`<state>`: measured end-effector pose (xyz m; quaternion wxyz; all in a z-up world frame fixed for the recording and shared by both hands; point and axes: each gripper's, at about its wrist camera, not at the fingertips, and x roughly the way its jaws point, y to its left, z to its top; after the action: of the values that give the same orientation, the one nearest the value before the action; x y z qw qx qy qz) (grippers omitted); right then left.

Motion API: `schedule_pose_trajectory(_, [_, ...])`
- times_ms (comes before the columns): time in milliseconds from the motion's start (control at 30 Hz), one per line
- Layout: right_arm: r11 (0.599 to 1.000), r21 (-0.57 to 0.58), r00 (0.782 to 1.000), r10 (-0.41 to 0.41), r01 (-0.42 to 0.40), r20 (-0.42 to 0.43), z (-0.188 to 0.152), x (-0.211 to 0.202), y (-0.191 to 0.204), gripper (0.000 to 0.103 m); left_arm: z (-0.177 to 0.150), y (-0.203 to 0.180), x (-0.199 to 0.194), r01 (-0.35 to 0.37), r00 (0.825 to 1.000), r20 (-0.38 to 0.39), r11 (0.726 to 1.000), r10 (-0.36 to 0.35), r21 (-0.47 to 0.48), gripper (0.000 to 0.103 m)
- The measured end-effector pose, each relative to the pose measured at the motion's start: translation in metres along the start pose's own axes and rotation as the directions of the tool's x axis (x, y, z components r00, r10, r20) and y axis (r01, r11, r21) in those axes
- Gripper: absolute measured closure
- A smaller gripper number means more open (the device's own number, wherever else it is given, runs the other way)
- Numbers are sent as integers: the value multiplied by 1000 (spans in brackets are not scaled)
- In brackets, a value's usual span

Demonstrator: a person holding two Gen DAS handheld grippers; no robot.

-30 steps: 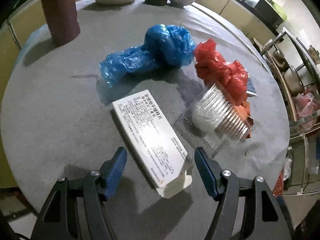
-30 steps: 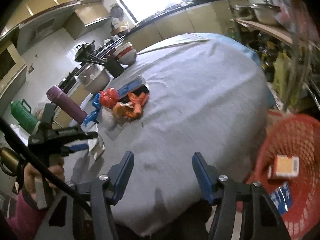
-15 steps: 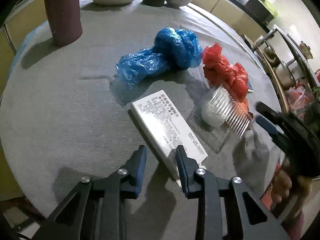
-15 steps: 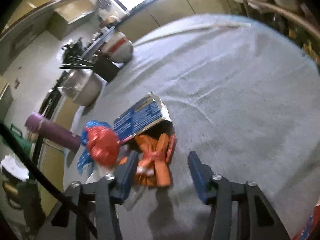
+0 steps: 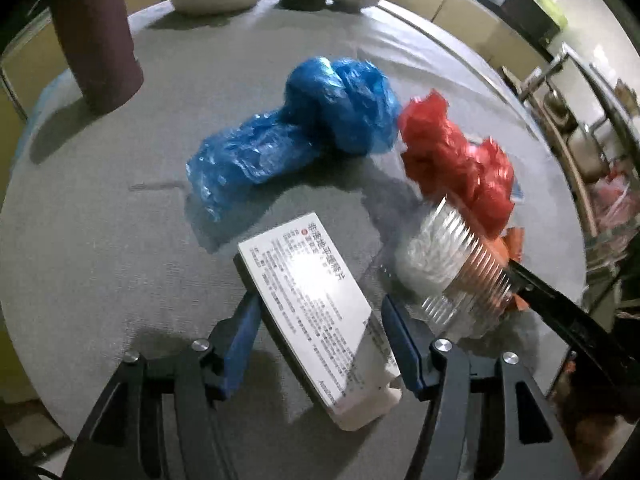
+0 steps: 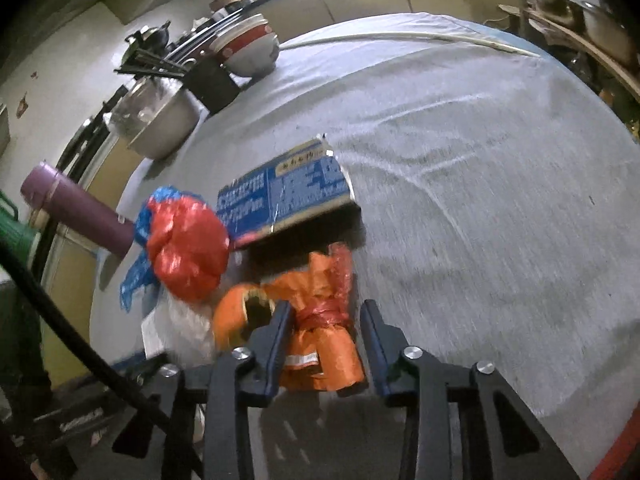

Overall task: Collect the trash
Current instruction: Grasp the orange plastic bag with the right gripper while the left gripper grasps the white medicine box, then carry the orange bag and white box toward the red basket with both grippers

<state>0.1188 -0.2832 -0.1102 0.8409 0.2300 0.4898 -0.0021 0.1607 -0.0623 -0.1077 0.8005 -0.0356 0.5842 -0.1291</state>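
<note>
**Q:** ok so where are your grippers at right now?

**A:** My left gripper (image 5: 320,320) is about halfway open and has just been opening back up. The white printed box (image 5: 316,304) sits between its fingers, lying flat on the grey tablecloth (image 5: 100,240). The left pad looks right against the box's edge and the right pad stands clear of it, so I'm not clamping it. The box lies near the table's front edge, closest to me.

My right gripper (image 6: 326,332) has just been closing and is fairly narrow now. It's straddling the orange wrapper bundle (image 6: 324,340). There's a sliver of gap on the right finger's side; whether the left pad touches I can't tell, so I wouldn't call it a grip.

**Q:** and the rest of the trash?

**A:** All bunched together toward the table's right side, as my left camera sees it. A clear ribbed plastic cup (image 5: 452,276) lies on its side just beside the box, touching the orange stuff. The red plastic bag (image 5: 452,160) is right behind the cup, and the blue plastic bag (image 5: 304,136) is next to that, more toward the middle. From my right camera, a blue printed carton (image 6: 284,192) lies flat just past the orange bundle.

Far edge of the table: a purple flask (image 5: 96,36), a metal bowl (image 6: 160,120), a dark cup (image 6: 212,84) and a red-and-white bowl (image 6: 248,48).
</note>
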Motion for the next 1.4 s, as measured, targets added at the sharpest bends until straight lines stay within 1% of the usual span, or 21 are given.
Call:
schedule_pose_trajectory(100, [1000,0,1000,19,-19,-17,-6,-4,-2,66,-4,-2,0,-12,1000,19,999,12,39,42])
schedule_pose_trajectory(300, [999,-45,1000,5,-5,-7,-11,-6,4,65,-22,7,-7,4,1000,19,996,-6,94,44])
schedule_pose_trajectory(333, [998,-63,1000,3,-3,-3,-13,-6,6,65,-23,9,-8,5,1000,18,995,-7,100,44])
schedule_pose_trajectory(367, [997,-73,1000,5,-5,-3,-14,-6,6,70,-26,11,-10,8,1000,15,994,-10,108,44])
schedule_pose_trajectory(500, [996,-78,999,34,-35,-3,-26,-15,2,73,-40,15,-8,23,1000,6,994,-23,107,46])
schedule_pose_trajectory(600, [996,-77,999,52,-51,5,-35,-25,-2,73,-51,20,-14,39,999,-2,995,-39,91,50])
schedule_pose_trajectory(633, [996,-74,998,57,-56,10,-40,-31,-4,73,-52,20,-15,45,999,1,995,-46,87,67])
schedule_pose_trajectory(667, [995,-71,998,64,-63,14,-43,-36,-6,73,-54,20,-21,47,999,19,995,-49,87,71])
schedule_pose_trajectory(733, [995,-68,997,77,-75,26,-49,-45,-9,73,-56,18,-30,48,998,31,995,-51,88,87])
schedule_pose_trajectory(767, [995,-65,996,84,-82,35,-52,-50,-10,73,-57,17,-33,40,999,29,995,-43,91,88])
schedule_pose_trajectory(833, [994,-54,994,95,-92,51,-58,-60,-14,73,-58,15,-32,13,1000,19,996,-15,92,88])
schedule_pose_trajectory(867, [995,-51,994,93,-90,54,-60,-62,-15,73,-60,16,-31,20,1000,8,996,-20,82,88])
schedule_pose_trajectory(900, [995,-48,994,92,-89,57,-62,-65,-15,73,-62,16,-31,52,999,-4,996,-52,72,86])
schedule_pose_trajectory(967, [995,-52,994,86,-83,66,-66,-69,-16,73,-67,14,-32,71,997,-16,995,-70,64,68])
schedule_pose_trajectory(1000, [995,-54,994,83,-79,68,-68,-70,-16,73,-69,10,-36,63,998,-6,996,-63,64,45])
schedule_pose_trajectory(1033, [996,-53,994,82,-78,68,-70,-71,-17,73,-70,8,-37,59,998,11,996,-60,63,32])
schedule_pose_trajectory(1100, [995,-47,994,89,-86,69,-75,-72,-20,73,-68,1,-36,46,998,40,996,-49,71,30])
schedule_pose_trajectory(1200, [996,-41,994,87,-85,69,-80,-73,-24,73,-64,-10,-14,-31,999,16,995,29,92,30])
schedule_pose_trajectory(1233, [996,-37,994,89,-86,69,-81,-73,-24,73,-64,-11,-7,-35,999,3,996,35,84,30])
schedule_pose_trajectory(1300, [995,-34,993,95,-93,73,-83,-75,-26,73,-70,-16,-4,-56,998,36,994,53,97,31])
schedule_pose_trajectory(1400, [995,-34,992,96,-93,83,-86,-78,-28,73,-72,-17,-3,-63,997,40,993,59,101,54])
